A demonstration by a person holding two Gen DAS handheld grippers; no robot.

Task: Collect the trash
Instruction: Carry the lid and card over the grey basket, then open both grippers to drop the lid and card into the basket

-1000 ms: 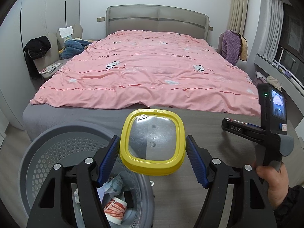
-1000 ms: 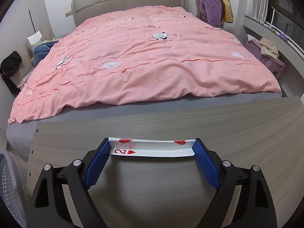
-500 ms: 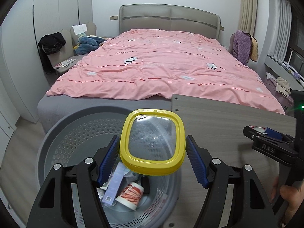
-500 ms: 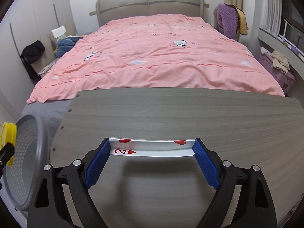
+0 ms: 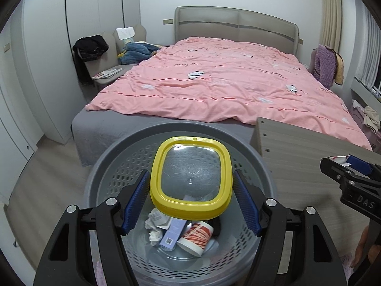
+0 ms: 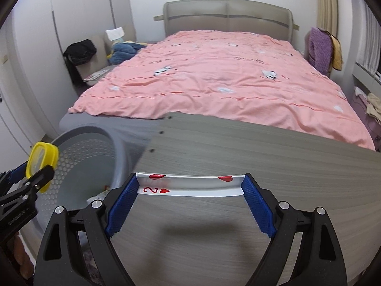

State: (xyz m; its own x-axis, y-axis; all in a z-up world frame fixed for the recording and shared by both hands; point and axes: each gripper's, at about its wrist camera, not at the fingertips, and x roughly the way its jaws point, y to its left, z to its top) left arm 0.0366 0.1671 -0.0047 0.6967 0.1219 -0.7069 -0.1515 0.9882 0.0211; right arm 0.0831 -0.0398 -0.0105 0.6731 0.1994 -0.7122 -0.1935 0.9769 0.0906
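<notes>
Two grippers: each one holds a piece of trash.
Left gripper (image 5: pixel 190 200): its blue pads pinch the yellow lid (image 5: pixel 190 176) by its two sides.
Lid and bin: the lid hangs right over the open grey trash basket (image 5: pixel 114 157), so it only has to drop straight down.
Inside the basket: crumpled paper (image 5: pixel 156 224), a small box and a red and white cup (image 5: pixel 196 237) lie at the bottom.
Right gripper (image 6: pixel 190 186): its pads pinch a bent playing card (image 6: pixel 190 183), the two of hearts, by its short ends.
Card's long side: it runs across, from pad to pad.
Card and bin: the card is over the grey wooden table (image 6: pixel 262 166); the basket is to its left, past the table edge.
Nearer hand: the left one, I think it goes first.
</notes>
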